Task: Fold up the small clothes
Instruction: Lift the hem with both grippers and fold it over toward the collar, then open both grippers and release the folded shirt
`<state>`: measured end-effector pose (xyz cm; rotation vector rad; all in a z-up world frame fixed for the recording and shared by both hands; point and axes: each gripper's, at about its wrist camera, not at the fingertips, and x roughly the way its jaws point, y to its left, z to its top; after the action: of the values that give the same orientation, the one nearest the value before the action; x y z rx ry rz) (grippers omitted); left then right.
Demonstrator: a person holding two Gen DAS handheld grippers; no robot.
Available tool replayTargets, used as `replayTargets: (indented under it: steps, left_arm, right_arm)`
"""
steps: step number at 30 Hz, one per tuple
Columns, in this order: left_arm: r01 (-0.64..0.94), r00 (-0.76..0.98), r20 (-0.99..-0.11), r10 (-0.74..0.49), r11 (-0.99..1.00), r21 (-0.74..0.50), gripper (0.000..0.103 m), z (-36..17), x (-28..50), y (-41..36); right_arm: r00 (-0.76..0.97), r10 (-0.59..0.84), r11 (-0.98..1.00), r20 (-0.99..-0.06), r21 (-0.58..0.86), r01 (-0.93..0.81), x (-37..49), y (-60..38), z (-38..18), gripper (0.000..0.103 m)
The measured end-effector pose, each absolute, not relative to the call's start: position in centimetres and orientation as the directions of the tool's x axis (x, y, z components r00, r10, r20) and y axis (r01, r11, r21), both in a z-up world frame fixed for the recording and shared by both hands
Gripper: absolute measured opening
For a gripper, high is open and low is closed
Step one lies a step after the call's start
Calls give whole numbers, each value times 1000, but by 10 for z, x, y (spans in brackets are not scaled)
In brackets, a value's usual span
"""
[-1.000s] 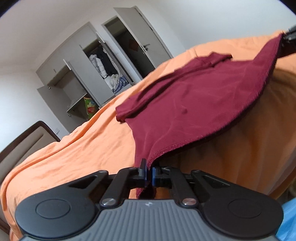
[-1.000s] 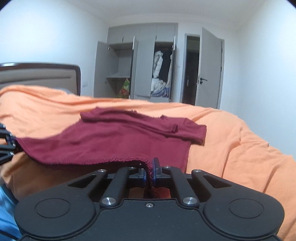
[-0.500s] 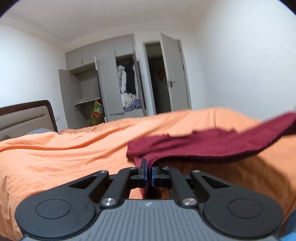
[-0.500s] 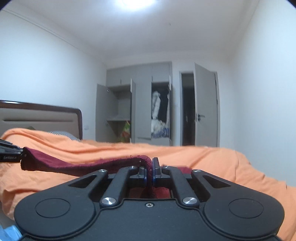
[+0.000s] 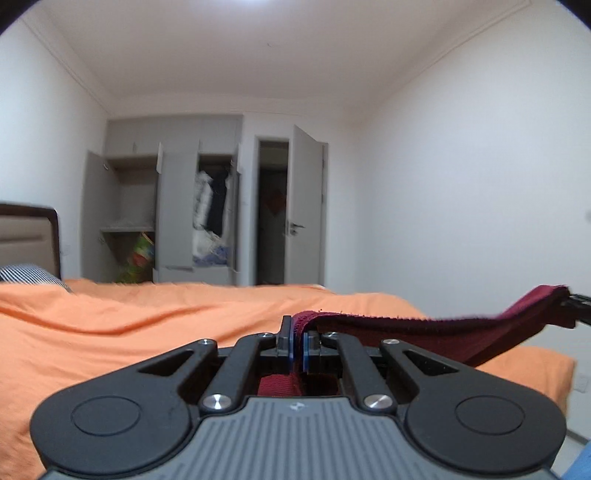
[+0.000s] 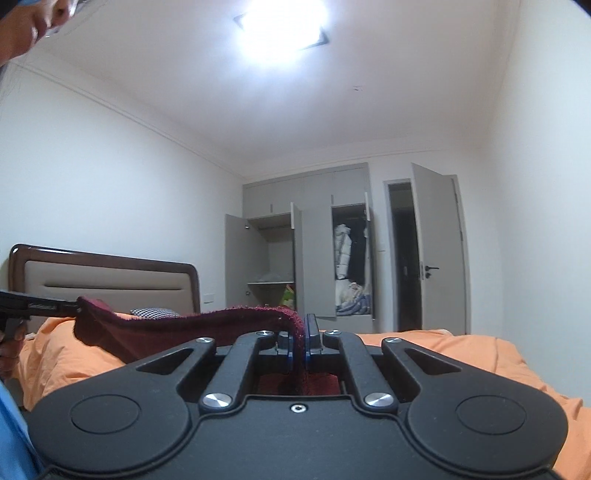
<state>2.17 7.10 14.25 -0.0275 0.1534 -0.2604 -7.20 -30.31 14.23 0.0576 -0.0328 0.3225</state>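
A dark red small garment (image 5: 436,330) hangs stretched edge-on between my two grippers, above the orange bedspread (image 5: 129,325). My left gripper (image 5: 296,345) is shut on one corner of its hem. The other gripper's tip (image 5: 576,301) shows at the far right, holding the opposite corner. In the right wrist view the same garment (image 6: 177,328) sags from my right gripper (image 6: 298,343), shut on its hem, out to the left gripper's tip (image 6: 44,306) at the left edge. Most of the garment's lower part is hidden behind the gripper bodies.
A bed with orange cover (image 6: 461,354) fills the lower view; brown headboard (image 6: 107,280) and striped pillow (image 6: 153,312) lie left. Grey wardrobe (image 6: 317,266) with open doors and an open room door (image 6: 439,251) stand behind. A person's hand (image 6: 48,14) shows top left.
Both grippers have lifted and tilted upward with the garment; it left the bed, where it lay spread out, and now hangs taut and edge-on between them. Ceiling now fills the views.
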Motion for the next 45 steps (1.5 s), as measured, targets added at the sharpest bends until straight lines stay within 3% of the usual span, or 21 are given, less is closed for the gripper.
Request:
replayTargets:
  steps: [8, 16, 21, 28, 32, 36, 39, 42, 45]
  left_arm:
    - [238, 934, -253, -251, 968, -81, 4, 132, 75, 85]
    - [221, 953, -193, -236, 971, -93, 4, 138, 174, 78]
    - [182, 962, -191, -195, 980, -83, 4, 127, 263, 68]
    - [183, 924, -338, -182, 983, -28, 4, 83, 365, 49]
    - [176, 873, -445, -198, 980, -91, 4, 58, 416, 54]
    - [162, 852, -480, -212, 976, -143, 5, 36, 433, 64]
    - [153, 844, -501, -190, 982, -115, 5, 23, 440, 61]
    - [141, 837, -516, -184, 983, -121, 7, 15, 446, 63]
    - [123, 831, -527, -176, 983, -134, 20, 7, 449, 66]
  right_arm:
    - [963, 265, 963, -48, 62, -262, -39, -299, 124, 5]
    - [962, 268, 959, -48, -88, -271, 67, -306, 136, 6]
    - [954, 271, 955, -127, -87, -283, 160, -321, 131, 9]
    - [915, 255, 956, -313, -62, -288, 272, -333, 93, 9]
    - [875, 252, 960, -413, -6, -280, 315, -336, 60, 9]
    - [844, 250, 964, -475, 42, -261, 342, -336, 32, 9]
    - [831, 246, 966, -500, 60, -250, 348, -335, 20, 12]
    - [823, 235, 970, -518, 71, -232, 352, -336, 11, 23]
    - [817, 232, 972, -528, 91, -218, 357, -339, 4, 30]
